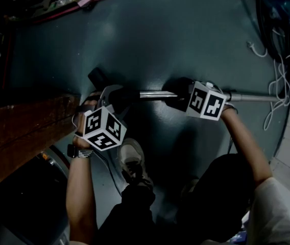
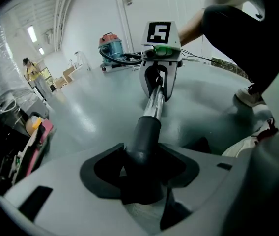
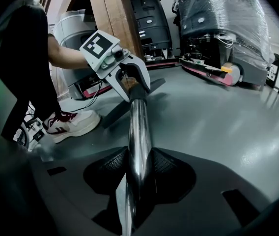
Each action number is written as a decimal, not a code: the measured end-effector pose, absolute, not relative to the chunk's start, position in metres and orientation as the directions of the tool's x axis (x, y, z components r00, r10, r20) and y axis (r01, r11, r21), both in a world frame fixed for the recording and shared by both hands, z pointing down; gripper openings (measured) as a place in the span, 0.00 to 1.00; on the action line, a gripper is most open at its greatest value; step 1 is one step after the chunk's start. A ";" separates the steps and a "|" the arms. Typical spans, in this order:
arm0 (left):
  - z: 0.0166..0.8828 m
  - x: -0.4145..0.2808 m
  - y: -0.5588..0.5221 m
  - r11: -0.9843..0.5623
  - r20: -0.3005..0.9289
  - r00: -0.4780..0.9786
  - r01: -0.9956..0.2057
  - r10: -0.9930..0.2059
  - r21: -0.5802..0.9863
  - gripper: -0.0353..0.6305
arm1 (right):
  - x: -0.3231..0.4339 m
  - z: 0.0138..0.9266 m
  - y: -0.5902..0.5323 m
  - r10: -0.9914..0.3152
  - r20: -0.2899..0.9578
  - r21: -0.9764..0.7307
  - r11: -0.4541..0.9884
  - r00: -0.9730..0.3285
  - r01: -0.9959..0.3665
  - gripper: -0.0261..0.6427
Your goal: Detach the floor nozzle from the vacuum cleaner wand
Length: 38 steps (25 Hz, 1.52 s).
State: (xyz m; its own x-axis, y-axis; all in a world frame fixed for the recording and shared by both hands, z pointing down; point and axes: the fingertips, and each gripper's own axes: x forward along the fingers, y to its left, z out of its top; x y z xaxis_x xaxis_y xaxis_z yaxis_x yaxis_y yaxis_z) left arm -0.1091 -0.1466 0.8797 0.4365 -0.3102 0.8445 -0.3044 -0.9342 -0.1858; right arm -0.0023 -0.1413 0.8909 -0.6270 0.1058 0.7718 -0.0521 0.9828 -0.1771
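Left gripper (image 2: 142, 178) is clamping nozzle neck (image 2: 147, 132); right gripper (image 3: 137, 178) is clamping chrome wand (image 3: 139, 127). Pair not yet parted; next move is probably calling for a straight opposing pull.

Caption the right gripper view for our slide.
Right tool clamps the shiny chrome vacuum wand; left tool grips its black sleeve.

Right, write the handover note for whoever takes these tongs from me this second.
Left tongs: closed on the floor nozzle's black neck.
Right tongs: closed on the chrome wand, further along it.
The wand lies low over the floor, nozzle end at the person's left.
Done: both grips set.
Left to do: the neck and wand are not yet separated; pull them apart.
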 end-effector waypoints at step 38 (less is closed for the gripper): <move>0.881 -0.114 -0.139 -0.957 0.884 0.371 -0.162 -0.283 -0.239 0.36 | -0.002 0.896 -0.134 0.144 0.772 -0.214 0.976 -0.619 -0.041 0.28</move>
